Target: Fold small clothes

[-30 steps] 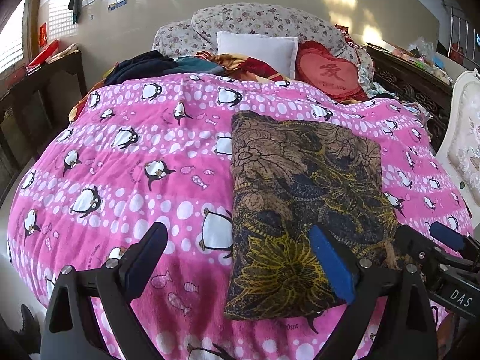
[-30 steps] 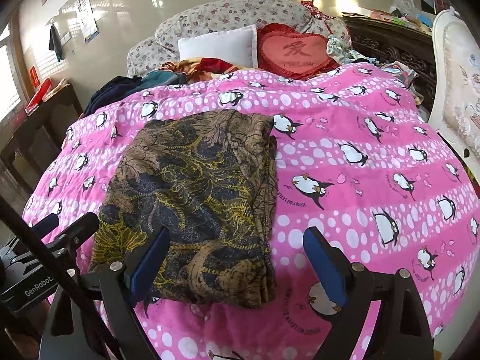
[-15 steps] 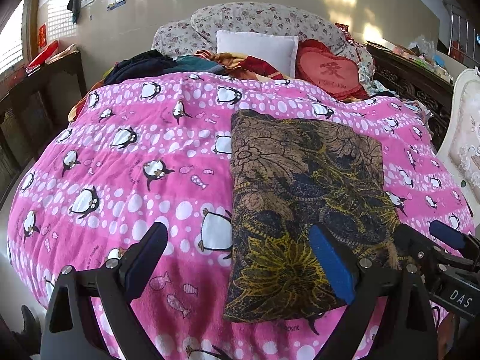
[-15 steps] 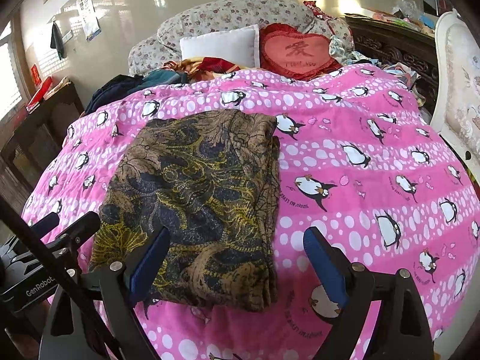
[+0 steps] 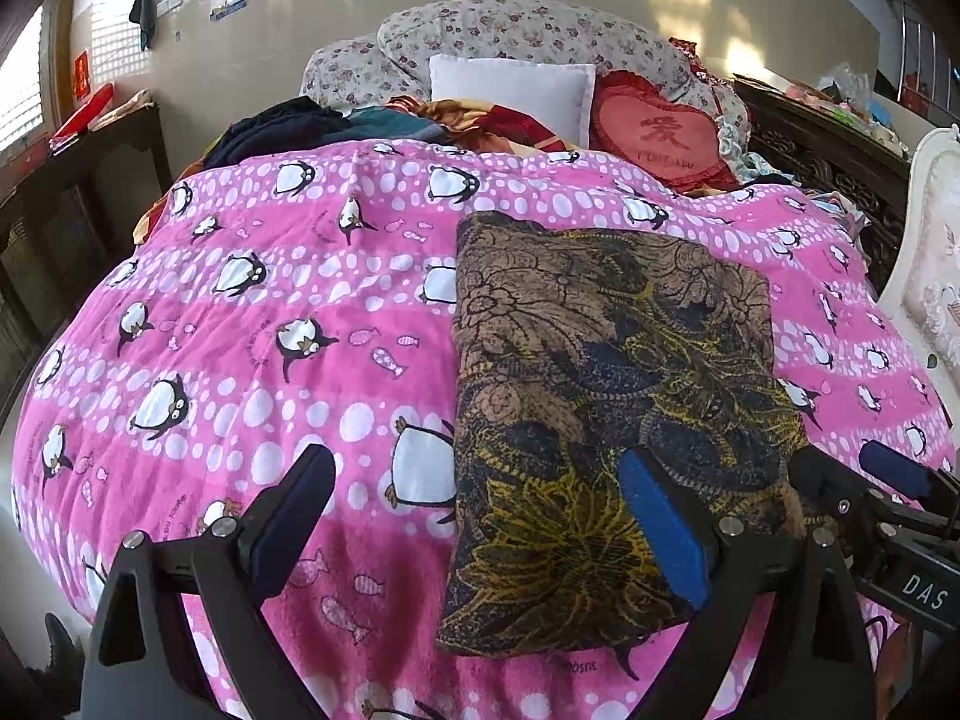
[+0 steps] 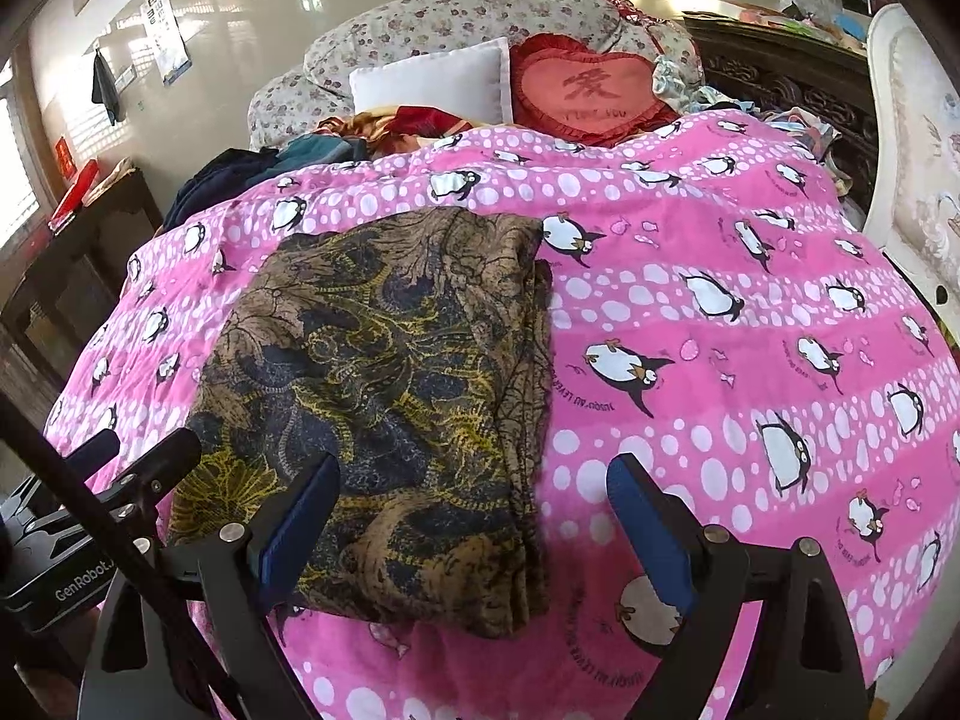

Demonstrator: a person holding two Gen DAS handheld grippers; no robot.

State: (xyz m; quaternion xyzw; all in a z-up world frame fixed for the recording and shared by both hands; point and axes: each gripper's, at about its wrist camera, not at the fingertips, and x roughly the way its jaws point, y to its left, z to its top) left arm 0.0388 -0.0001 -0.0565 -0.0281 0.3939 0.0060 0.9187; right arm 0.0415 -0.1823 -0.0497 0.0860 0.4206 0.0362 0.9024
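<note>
Both tools spread wide, empty: left tool (image 5: 474, 522), right tool (image 6: 474, 516). Pinch brown patterned cloth (image 5: 600, 396) near bed (image 5: 240, 360) front edge, corners level, fold away.

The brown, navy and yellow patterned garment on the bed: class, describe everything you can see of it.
The brown, navy and yellow patterned garment is thin woven-looking fabric printed with flowers and scrolls. It lies flat, folded into a rough rectangle, with layered edges showing along one long side. It rests on the pink penguin-print blanket, near the bed's foot. Neither the left gripper nor the right gripper grips it; both are open.
</note>
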